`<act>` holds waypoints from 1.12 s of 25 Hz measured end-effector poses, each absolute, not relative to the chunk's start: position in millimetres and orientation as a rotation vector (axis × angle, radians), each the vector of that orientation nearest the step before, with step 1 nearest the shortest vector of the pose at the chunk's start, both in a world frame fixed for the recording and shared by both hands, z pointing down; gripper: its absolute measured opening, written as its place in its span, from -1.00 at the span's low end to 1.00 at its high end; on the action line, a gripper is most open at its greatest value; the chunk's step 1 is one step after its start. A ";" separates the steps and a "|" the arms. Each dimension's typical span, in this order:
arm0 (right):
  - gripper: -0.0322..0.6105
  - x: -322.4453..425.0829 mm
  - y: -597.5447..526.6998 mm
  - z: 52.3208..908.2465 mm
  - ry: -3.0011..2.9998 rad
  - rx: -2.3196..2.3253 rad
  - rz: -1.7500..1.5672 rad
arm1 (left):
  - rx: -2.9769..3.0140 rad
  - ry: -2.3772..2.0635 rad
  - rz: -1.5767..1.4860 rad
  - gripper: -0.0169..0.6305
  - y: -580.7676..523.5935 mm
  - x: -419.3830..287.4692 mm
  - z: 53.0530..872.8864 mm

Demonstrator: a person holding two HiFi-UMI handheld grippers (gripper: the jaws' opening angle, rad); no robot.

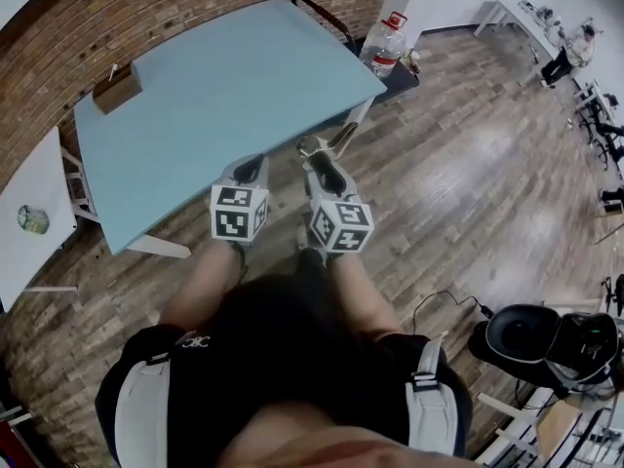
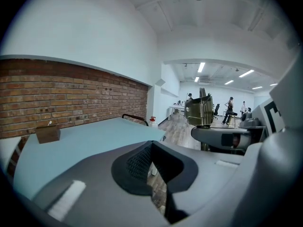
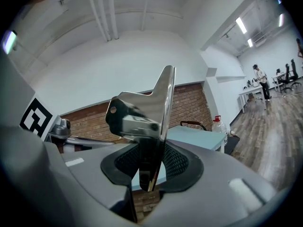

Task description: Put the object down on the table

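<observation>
Table point(image 1: 224, 96) ahead, object point(image 3: 158, 108) clamped in right tool point(image 3: 150, 167)

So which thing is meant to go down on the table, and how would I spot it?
Find the big light blue table by the brick wall. Just off its near edge, the right gripper clamps a flat metal tool that sticks out past its jaws. It is the only mirror-bright thing there; the left gripper beside it carries nothing.

A red brick wall point(image 1: 195, 8) stands behind the pale blue worktop point(image 1: 224, 96). A wood-plank floor point(image 1: 468, 164) stretches to white walls point(image 2: 71, 22) under ceiling strip lights point(image 2: 201, 67).
</observation>
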State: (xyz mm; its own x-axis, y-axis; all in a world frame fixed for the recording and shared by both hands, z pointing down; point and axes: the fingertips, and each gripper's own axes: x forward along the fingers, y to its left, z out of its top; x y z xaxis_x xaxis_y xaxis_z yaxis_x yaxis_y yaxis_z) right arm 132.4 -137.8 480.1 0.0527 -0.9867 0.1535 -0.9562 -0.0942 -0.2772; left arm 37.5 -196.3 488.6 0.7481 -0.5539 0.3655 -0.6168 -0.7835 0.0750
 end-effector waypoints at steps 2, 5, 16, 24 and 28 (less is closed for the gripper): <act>-0.50 144.1 -156.2 474.7 2.053 -2.194 -0.450 | 2.752 -0.940 0.491 -0.95 -211.3 48.6 486.9; -0.50 163.2 -180.8 467.6 2.067 -2.188 -0.446 | 2.727 -0.951 0.490 -0.95 -233.0 64.2 484.3; -0.50 236.2 -252.5 470.4 2.115 -2.155 -0.497 | 2.667 -1.022 0.513 -0.95 -299.3 126.6 485.9; -0.50 285.5 -312.1 482.3 2.183 -2.106 -0.548 | 2.615 -1.104 0.542 -0.95 -349.6 167.9 491.6; -0.50 301.7 -339.9 495.9 2.235 -2.084 -0.596 | 2.573 -1.149 0.550 -0.95 -371.7 180.3 499.8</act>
